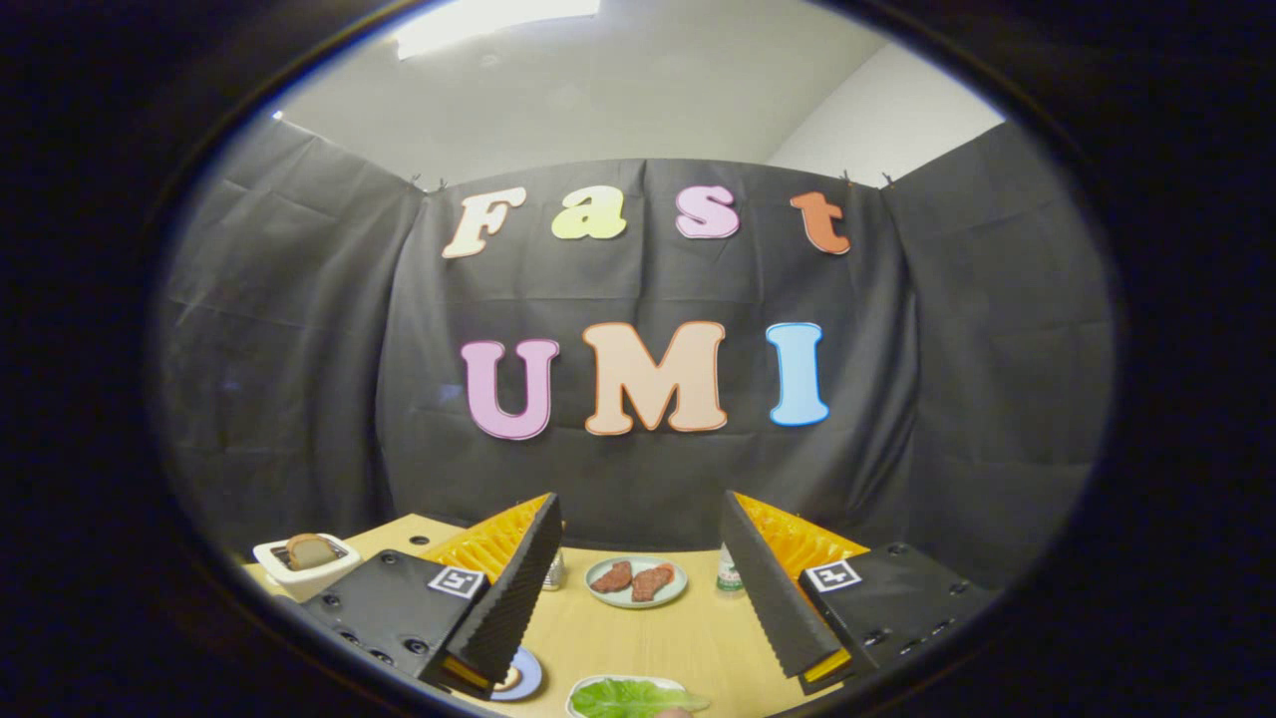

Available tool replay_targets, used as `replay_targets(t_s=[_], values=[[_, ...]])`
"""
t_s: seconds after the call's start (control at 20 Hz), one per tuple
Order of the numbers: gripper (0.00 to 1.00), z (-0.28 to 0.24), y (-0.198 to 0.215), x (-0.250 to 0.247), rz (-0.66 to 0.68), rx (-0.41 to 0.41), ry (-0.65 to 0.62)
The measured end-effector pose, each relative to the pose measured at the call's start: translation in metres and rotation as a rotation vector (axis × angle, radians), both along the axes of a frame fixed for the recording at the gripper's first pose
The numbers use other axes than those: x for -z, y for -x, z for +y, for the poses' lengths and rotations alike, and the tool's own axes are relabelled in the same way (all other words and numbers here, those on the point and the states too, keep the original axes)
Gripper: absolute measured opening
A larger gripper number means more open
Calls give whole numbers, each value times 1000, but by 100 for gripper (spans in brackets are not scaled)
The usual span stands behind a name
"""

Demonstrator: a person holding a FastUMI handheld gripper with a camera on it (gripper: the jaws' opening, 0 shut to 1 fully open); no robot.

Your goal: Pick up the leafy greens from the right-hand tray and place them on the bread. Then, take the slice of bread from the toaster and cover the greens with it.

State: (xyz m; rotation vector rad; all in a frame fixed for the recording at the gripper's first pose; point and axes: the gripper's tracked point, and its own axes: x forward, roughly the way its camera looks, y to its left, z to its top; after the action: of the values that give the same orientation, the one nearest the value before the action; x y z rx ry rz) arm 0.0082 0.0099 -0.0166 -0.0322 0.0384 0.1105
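Gripper (638, 588) fingers spread wide, nothing between them but bare wooden table (688, 638). Beyond the gap sits a plate with two meat pieces (636, 581), a small can (554, 570) to its left and a bottle (730, 570) to its right. Leafy greens (628, 698) on their tray lie in the open lane near the fingers. Toaster (304, 560) with bread slice (310, 549) stands far left, near the table's edge.

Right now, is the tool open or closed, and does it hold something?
Tool: open, holding nothing; the leafy greens lie between its fingers.

Wooden table (638, 628): toaster (304, 563) far left, meat plate (636, 581) centre, greens tray (628, 696) near, bottle (730, 570).
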Motion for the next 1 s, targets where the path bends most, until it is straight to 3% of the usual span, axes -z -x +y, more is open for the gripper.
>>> replay_targets(t_s=[1.0], values=[[100, -4, -6, 75, 198, -347, 209]])
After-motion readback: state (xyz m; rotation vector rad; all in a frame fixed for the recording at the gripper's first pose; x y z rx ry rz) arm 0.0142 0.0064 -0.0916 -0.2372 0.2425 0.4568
